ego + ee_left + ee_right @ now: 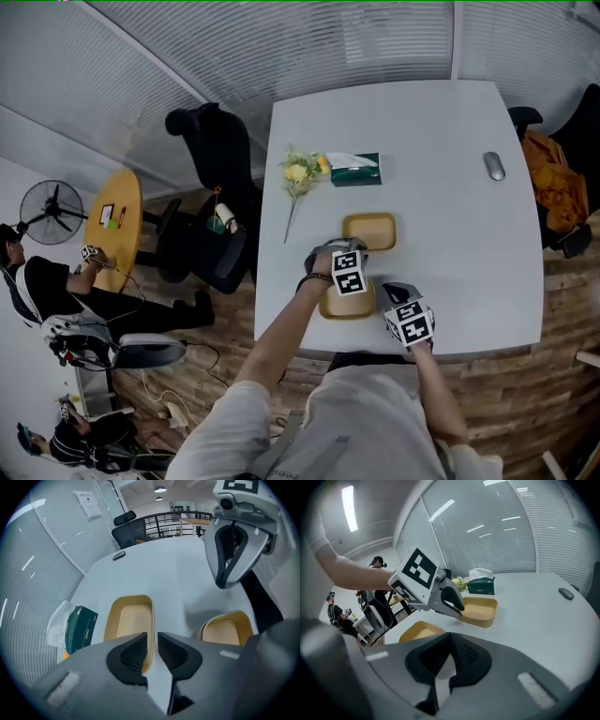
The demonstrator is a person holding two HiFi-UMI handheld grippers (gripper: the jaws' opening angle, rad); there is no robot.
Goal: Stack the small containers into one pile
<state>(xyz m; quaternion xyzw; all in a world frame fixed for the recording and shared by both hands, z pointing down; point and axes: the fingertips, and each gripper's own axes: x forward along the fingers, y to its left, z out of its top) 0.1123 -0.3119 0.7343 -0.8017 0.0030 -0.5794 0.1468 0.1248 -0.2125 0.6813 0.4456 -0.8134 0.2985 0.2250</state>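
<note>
Looking down from the head view, a white rectangular table [450,169] stands on plank flooring beside blind-covered glass walls. On it lie a yellow flower sprig [298,173], a dark green tissue box [355,170], a grey mouse [494,166] and two shallow tan oblong containers lying apart. The far container [369,232] is in full view. The near container [349,305] lies partly under the left gripper [339,255]. The right gripper [401,298] hovers just beside it.

The left gripper view shows that gripper [152,641] with jaws slightly parted over the far container's [129,625] rim, clasping nothing. Each container shows only its bare tan floor.

The right gripper view shows its gripper [449,656] with jaws pressed together, empty, above the near container [419,632].
</note>
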